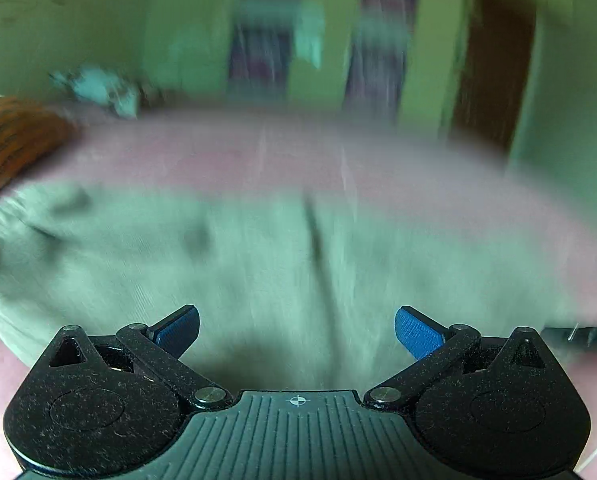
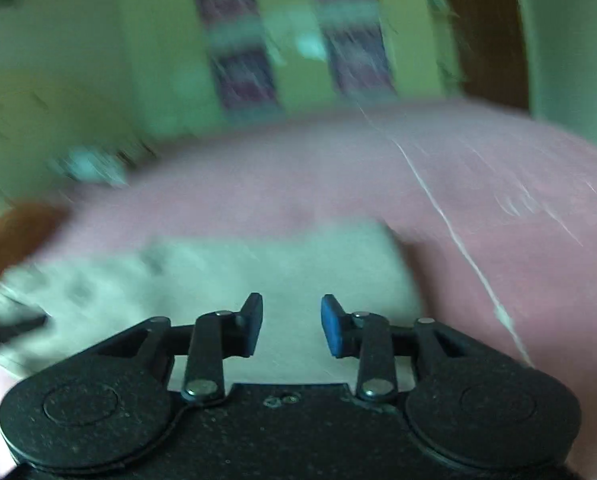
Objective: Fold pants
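Holding apart: my left tongs (image 1: pixel 296 330), blue pads (image 1: pixel 417 332) spread wide, gripping nothing.
Right tongs (image 2: pixel 291 326): I am keeping them parted too, narrower gap, nothing between.
Pants (image 1: pixel 234 256): pale grey-green, lying flat just ahead of and beneath both tongs.
Bed (image 1: pixel 258 152): pink sheet carrying the pants, stretching beyond.
Far side: green wall (image 1: pixel 78 12), heavily blurred.

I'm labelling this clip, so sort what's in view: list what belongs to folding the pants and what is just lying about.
Belongs to the job:
- pale green pants, spread on the pink bedsheet
- left gripper, open
- right gripper, open

Just lying about:
- orange striped pillow
- pale crumpled cloth, too blurred to identify
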